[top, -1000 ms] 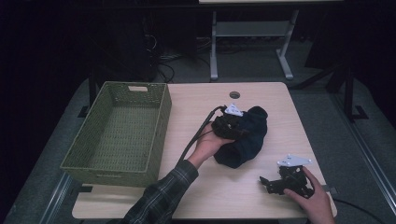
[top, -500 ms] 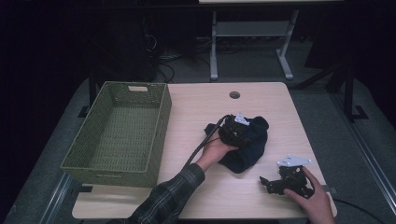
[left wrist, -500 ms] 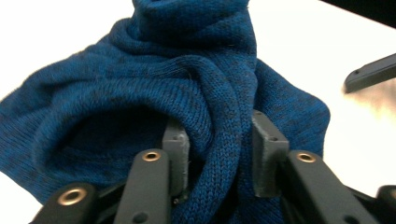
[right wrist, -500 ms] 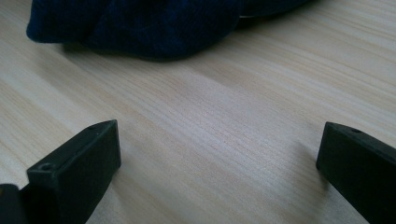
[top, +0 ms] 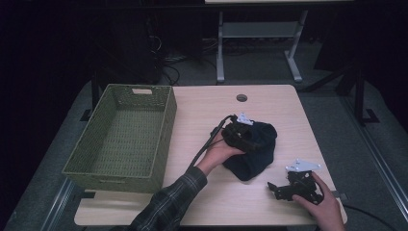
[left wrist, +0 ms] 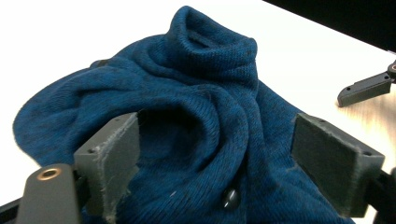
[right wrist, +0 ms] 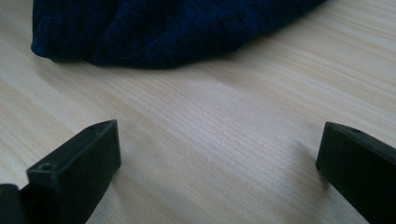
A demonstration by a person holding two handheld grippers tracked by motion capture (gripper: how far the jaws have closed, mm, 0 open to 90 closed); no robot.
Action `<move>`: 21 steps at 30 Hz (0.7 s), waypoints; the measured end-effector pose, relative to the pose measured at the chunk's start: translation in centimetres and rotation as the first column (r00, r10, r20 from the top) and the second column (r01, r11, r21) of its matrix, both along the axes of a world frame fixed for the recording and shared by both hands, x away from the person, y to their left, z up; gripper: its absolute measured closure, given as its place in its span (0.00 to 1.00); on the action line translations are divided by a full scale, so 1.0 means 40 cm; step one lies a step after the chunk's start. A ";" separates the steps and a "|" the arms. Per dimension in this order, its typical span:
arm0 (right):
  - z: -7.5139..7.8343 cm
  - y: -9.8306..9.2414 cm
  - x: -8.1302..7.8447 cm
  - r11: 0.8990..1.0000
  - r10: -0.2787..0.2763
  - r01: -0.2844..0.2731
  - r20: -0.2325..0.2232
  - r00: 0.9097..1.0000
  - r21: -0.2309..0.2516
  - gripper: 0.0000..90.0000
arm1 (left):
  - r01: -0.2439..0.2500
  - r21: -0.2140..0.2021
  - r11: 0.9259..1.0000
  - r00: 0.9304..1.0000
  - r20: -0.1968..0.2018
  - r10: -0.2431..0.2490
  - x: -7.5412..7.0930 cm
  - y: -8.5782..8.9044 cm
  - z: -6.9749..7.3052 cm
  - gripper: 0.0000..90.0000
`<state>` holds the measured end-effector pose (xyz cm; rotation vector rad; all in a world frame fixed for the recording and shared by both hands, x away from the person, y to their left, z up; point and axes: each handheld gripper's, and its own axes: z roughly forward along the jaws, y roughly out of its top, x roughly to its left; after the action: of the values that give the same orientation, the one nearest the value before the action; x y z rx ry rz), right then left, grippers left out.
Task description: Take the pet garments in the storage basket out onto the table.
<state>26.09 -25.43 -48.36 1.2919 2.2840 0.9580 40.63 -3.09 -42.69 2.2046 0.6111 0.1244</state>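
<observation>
Blue knit fabric, a crumpled sweater point(left wrist: 187, 112), lies in a heap on the wooden table point(top: 202, 120), right of the green woven basket point(top: 122, 137). The left gripper point(left wrist: 215, 158) hovers over the sweater with its jaws spread wide on either side of a fold, gripping nothing; a dark button point(left wrist: 229, 198) sits between them. The right gripper point(right wrist: 219, 168) rests low over bare table near the front right corner, jaws wide apart and empty, the sweater's edge just ahead.
</observation>
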 end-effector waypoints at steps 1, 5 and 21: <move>0.000 0.000 0.000 1.000 0.000 0.000 0.000 1.000 0.000 0.00 | 0.006 0.009 1.000 1.000 0.016 -0.006 0.002 0.007 0.005 0.16; 0.000 0.000 0.000 1.000 0.000 0.000 0.001 1.000 0.000 0.00 | 0.004 0.005 1.000 1.000 0.019 -0.004 -0.002 0.029 0.020 0.15; 0.001 0.000 0.000 1.000 0.001 -0.001 -0.003 1.000 -0.003 0.00 | -0.034 -0.033 0.999 0.999 0.034 0.035 -0.028 0.126 0.053 0.15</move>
<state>26.08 -25.45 -48.34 1.2923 2.2874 0.9526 39.53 1.95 -40.58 2.1574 0.6283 0.1689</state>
